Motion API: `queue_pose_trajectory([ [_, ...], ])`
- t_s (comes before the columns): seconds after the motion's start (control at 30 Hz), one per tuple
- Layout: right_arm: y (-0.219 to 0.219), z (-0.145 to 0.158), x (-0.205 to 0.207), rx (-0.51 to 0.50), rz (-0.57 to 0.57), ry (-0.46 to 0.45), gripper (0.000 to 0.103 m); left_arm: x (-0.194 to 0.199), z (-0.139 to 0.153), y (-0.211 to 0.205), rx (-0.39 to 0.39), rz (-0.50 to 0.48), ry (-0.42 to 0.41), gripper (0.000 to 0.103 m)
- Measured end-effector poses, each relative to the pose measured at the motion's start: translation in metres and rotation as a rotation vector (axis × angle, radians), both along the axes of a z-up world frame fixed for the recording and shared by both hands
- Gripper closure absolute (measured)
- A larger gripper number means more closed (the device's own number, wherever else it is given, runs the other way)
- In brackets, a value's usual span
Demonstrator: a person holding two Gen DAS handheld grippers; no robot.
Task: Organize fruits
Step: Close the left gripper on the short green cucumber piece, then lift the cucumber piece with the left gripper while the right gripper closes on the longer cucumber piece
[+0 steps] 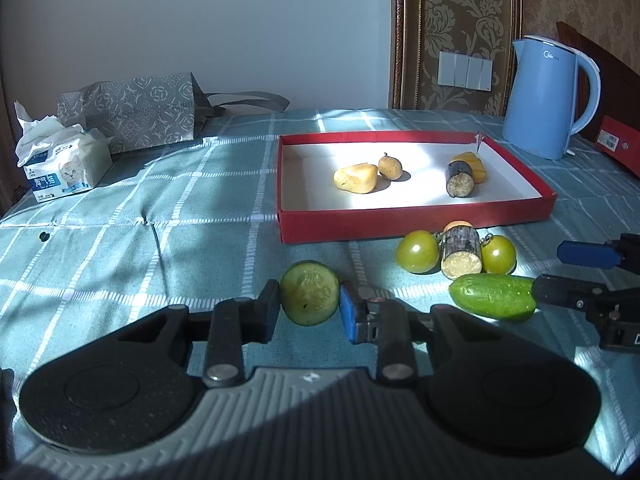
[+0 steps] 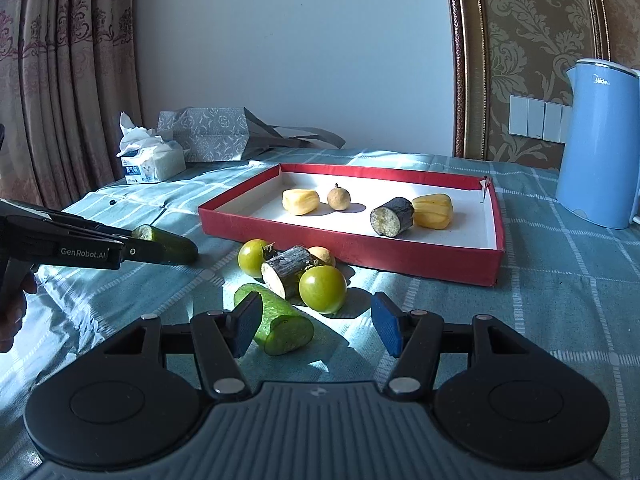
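My left gripper [image 1: 309,309] is shut on a cucumber half [image 1: 309,293], cut face toward the camera; it also shows in the right wrist view [image 2: 172,245]. My right gripper [image 2: 316,326] is open, its left finger beside a second cucumber half [image 2: 276,320] lying on the cloth. Two green tomatoes [image 2: 322,289] [image 2: 253,256], a sugarcane stub [image 2: 286,270] and a small longan [image 2: 322,255] lie in front of the red tray [image 2: 348,250]. The tray holds two yellow jackfruit pieces [image 2: 301,201] [image 2: 433,210], a longan [image 2: 339,197] and a dark sugarcane stub [image 2: 392,217].
A blue kettle [image 2: 596,144] stands at the right behind the tray. A tissue pack [image 2: 150,162] and a grey patterned bag [image 2: 204,134] sit at the back left. A red box [image 1: 618,144] lies at the far right. The table has a teal checked cloth [image 2: 560,300].
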State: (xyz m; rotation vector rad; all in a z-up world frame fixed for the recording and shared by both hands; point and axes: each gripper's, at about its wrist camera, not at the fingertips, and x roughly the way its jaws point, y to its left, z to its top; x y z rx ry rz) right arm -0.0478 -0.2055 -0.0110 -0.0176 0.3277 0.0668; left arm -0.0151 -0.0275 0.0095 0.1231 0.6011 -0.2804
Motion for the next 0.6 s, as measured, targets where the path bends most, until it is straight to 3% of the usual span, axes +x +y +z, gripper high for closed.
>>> queue_pose_trajectory([
  [0.1, 0.003, -0.001, -0.001, -0.006, 0.02, -0.01, 0.038, -0.001, 0.004, 0.004, 0.009, 0.002, -0.008, 0.074],
  [0.4, 0.002, -0.003, 0.0, 0.009, 0.039, -0.006, 0.038, 0.002, -0.016, 0.001, 0.093, 0.021, 0.029, 0.073],
  [0.53, 0.001, -0.004, 0.001, 0.013, 0.041, -0.007, 0.038, 0.008, -0.023, 0.001, 0.092, 0.056, 0.017, 0.058],
  [0.6, 0.0, -0.005, 0.001, 0.016, 0.042, -0.007, 0.038, 0.013, -0.025, 0.001, 0.089, 0.062, 0.026, 0.056],
])
